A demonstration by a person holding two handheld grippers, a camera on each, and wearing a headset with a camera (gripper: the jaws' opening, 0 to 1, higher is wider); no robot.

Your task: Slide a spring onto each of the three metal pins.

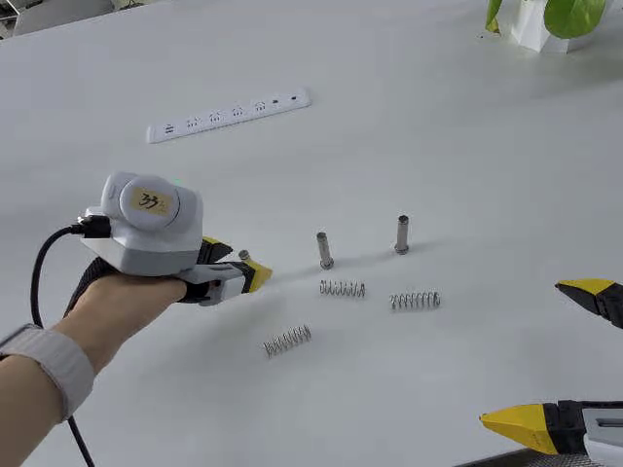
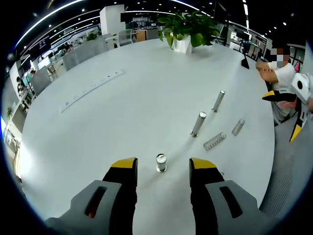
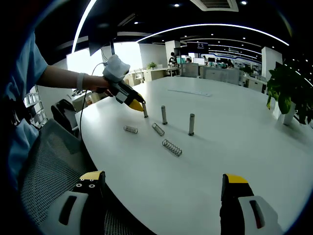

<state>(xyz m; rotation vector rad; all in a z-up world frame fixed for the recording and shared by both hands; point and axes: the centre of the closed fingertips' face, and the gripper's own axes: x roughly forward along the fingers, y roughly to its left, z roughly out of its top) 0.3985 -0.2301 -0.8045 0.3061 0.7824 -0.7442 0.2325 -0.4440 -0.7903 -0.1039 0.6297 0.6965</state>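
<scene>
Right gripper nearest, jaws spread wide, nothing held. Left gripper jaws released, set astride end pin, no contact seen. Three springs laid flat on table beside upright pins. Springs judged light, slippery, easily squashed; best gripped gently mid-coil.

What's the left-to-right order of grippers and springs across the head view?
left gripper → left spring → middle spring → right spring → right gripper. Pins left out: they overlap the springs or the left gripper.
</scene>
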